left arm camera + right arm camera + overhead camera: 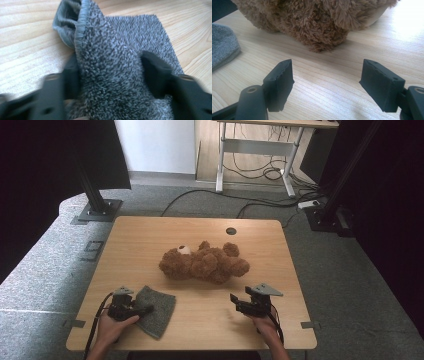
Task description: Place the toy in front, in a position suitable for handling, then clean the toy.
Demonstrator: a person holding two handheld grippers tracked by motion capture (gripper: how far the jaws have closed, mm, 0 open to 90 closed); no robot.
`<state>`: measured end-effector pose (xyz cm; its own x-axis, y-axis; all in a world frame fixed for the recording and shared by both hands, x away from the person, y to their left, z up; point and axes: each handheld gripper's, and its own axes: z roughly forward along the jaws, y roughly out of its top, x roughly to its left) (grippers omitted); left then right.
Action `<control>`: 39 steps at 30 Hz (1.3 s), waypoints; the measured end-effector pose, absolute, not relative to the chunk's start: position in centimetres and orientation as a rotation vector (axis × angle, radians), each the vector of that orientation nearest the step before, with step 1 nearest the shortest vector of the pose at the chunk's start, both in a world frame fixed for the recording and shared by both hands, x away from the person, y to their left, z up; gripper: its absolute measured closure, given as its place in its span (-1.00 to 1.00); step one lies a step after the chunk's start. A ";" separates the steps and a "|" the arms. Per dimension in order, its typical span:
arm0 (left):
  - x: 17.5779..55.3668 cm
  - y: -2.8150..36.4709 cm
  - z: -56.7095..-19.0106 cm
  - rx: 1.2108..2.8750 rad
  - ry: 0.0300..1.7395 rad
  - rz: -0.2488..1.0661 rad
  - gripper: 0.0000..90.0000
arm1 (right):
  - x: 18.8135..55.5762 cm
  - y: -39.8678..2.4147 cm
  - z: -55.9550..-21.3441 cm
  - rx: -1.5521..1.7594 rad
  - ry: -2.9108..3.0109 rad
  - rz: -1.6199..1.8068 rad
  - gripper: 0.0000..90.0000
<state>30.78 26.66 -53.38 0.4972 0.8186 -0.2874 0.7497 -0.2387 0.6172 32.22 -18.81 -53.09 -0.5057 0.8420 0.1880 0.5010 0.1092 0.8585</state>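
We take the teddy bear (204, 263), lying on its side near the middle of the table (150, 232), as our landmark. Nearest us and to the bear's left, our left gripper (145, 309) has its jaws closed onto the near edge of the grey knitted cloth (159, 309); in the left gripper view the cloth (117, 72) bunches up thick between the two jaws, and one end of it looks like a ribbed opening, perhaps a hat or sleeve. To do this pick-up well, we should make sure the pinch takes the full thickness of the fabric, then lift straight and slowly so the rest peels off the wood without dragging toward the bear.

To the bear's near right, our right gripper (240, 300) rests with jaws spread wide and empty, pointing at the bear (317, 22), with bare wood between.

The table is pale wood grain with a round cable hole (231, 231) beyond the bear. Farther off lie grey carpet, black stand posts (92, 185), loose cables (260, 172) and a white desk frame (255, 145).
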 end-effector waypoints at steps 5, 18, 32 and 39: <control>31.1 26.9 -53.4 2.019 1.264 0.028 0.64 | 32.1 -18.8 -52.8 1.309 2.028 1.366 -0.42; 30.2 31.1 -49.3 1.637 1.082 -0.096 0.70 | 31.8 -19.6 -51.2 1.266 1.969 1.415 -0.42; 31.5 29.4 -46.7 1.606 0.993 -0.098 0.69 | 34.0 -18.4 -46.3 1.179 1.912 1.465 -0.38; 31.9 28.9 -46.9 1.622 0.988 -0.104 0.69 | 38.4 -16.2 -43.4 1.194 1.935 1.437 -0.33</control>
<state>31.86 28.93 -46.95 0.6385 0.5354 -0.5529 0.6385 0.0327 0.7689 38.36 -16.16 -43.45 -0.5252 0.8400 0.1364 0.3736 0.0835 0.9238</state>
